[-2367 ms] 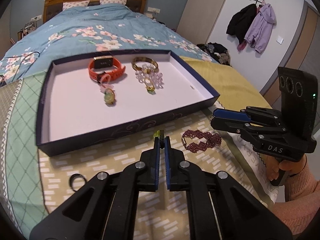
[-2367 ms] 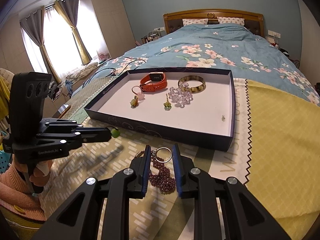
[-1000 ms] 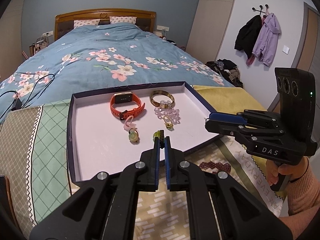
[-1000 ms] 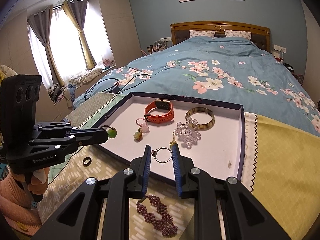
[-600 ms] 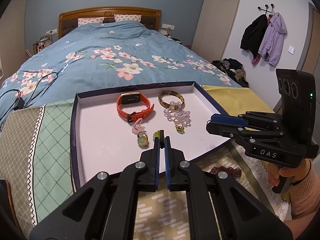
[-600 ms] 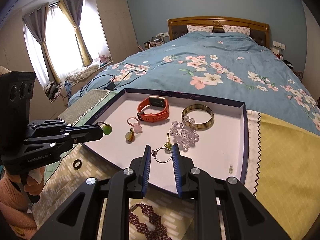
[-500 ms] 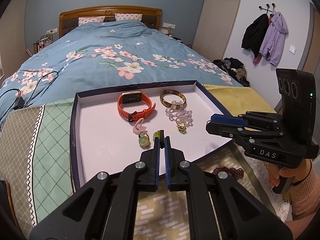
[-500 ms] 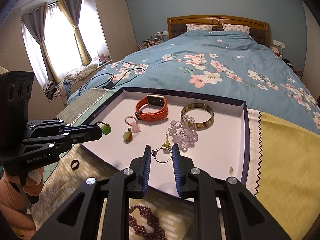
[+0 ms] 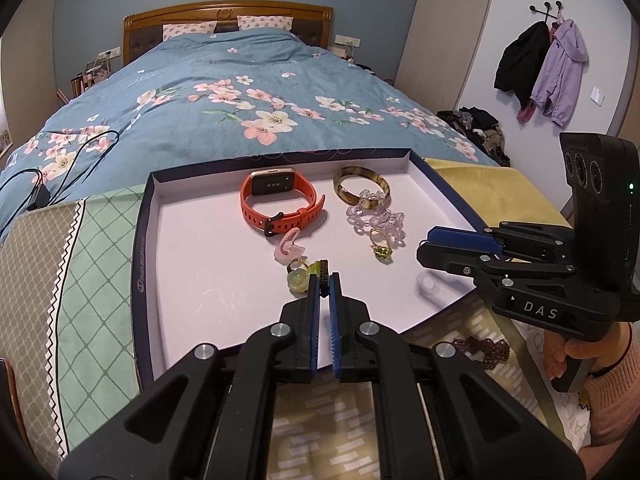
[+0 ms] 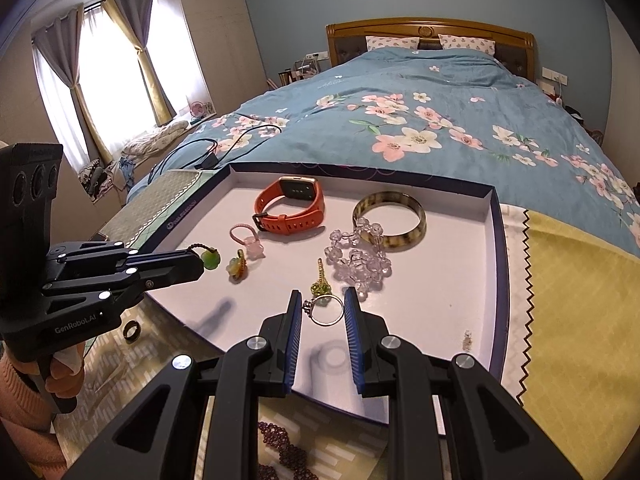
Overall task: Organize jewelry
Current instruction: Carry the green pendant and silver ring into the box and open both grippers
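The right gripper (image 10: 322, 314) pinches a silver ring (image 10: 325, 310) between its 2 fingers over the tray (image 10: 496, 240); the left gripper (image 9: 324, 280) grips a green bead charm (image 10: 211, 259)

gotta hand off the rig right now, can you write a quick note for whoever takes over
Left gripper: shut on a green bead charm, held over the tray.
Right gripper: holding a silver ring above the tray floor.
Done, in tray: orange watch, bangle, clear bead bracelet, pink ring, two green-stone pieces.
Left: set down charm and ring; then the dark ring and maroon bead bracelet, both on the cloth outside.
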{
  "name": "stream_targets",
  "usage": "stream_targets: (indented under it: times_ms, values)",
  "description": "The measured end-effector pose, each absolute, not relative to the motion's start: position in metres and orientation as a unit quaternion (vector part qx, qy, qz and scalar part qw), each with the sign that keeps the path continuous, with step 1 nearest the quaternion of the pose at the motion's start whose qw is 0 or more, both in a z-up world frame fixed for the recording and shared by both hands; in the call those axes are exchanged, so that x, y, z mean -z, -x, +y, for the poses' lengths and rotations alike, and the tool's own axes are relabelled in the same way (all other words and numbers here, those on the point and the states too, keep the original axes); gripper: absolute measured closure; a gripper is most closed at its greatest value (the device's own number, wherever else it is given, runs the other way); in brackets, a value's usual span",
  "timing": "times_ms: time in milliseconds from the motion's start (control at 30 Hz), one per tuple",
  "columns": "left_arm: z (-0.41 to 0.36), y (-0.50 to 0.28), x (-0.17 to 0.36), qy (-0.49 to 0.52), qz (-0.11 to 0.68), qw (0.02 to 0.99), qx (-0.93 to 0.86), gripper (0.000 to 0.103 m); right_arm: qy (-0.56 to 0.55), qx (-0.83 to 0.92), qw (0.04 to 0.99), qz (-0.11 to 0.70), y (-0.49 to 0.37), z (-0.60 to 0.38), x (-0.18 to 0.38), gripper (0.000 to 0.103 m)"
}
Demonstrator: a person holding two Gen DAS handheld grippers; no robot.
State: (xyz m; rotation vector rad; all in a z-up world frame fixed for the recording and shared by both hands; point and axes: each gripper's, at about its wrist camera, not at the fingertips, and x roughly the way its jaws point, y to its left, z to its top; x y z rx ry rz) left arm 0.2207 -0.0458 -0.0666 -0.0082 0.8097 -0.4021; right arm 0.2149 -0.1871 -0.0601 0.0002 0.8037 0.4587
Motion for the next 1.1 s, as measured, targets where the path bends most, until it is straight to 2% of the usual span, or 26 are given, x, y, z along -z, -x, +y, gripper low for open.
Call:
stream_targets:
  times_ms: [800, 1100]
  values:
    - [-0.05, -0.238, 0.089, -0.008, 0.414, 0.894, 0.173, 0.098, 0.004, -0.216, 0.887, 0.408, -0.23, -0.182, 0.074, 0.083]
    - [-0.046, -0.237, 0.091, -0.003, 0.416, 0.894, 0.168, 0.094, 0.002, -0.21, 0.888, 0.408, -0.231, -0.182, 0.074, 0.081]
